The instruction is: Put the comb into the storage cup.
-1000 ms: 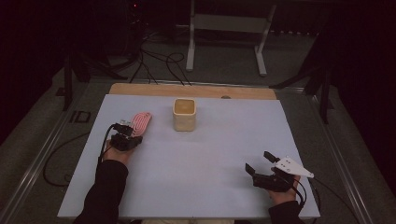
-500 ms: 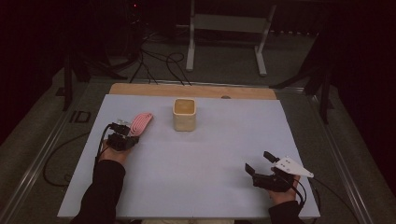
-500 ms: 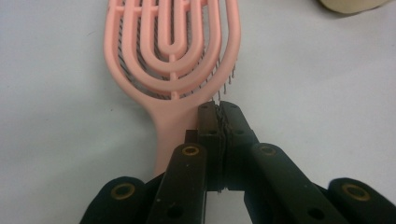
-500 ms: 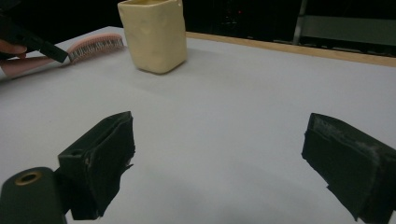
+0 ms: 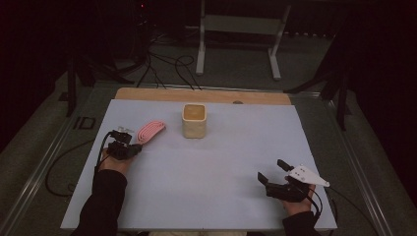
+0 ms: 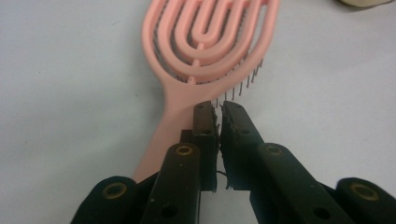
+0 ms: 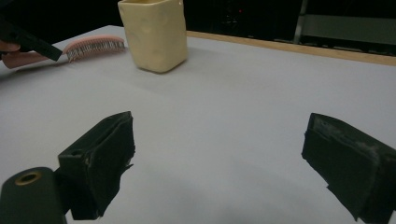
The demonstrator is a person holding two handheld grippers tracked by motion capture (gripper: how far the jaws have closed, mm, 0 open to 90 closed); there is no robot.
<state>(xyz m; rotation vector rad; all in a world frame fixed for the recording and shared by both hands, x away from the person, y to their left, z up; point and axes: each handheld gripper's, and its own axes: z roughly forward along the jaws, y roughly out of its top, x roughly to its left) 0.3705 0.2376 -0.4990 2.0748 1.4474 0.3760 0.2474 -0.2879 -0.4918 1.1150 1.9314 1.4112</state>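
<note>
A: What lies around the pink hairbrush (image 5: 150, 131)?

B: It lies flat on the pale worktop (image 5: 211, 172), far left, its head slanting away to the right. The cream square cup (image 5: 194, 120) stands upright just to its right, apart from it. Past the far edge there is a dark floor with loose cables (image 5: 164, 66) and a grey metal stand (image 5: 241, 29). Nothing lies between the brush and the cup.

A: And the left tool (image 6: 219, 121)?

B: It sits at the handle end of the brush, pointing away and to the right, low over the worktop, with the person's dark sleeve (image 5: 103, 196) coming in from the near edge. Its jaws have just been easing apart but stand almost together, a thin slit between them. In the left gripper view the handle runs beside and beneath the left jaw, not between the pads, so the brush is let go.

A: The right tool (image 5: 276, 172)?

B: Near right, well apart from everything, resting low with its jaws spread wide and nothing between them, pointing toward the cup and brush.
</note>
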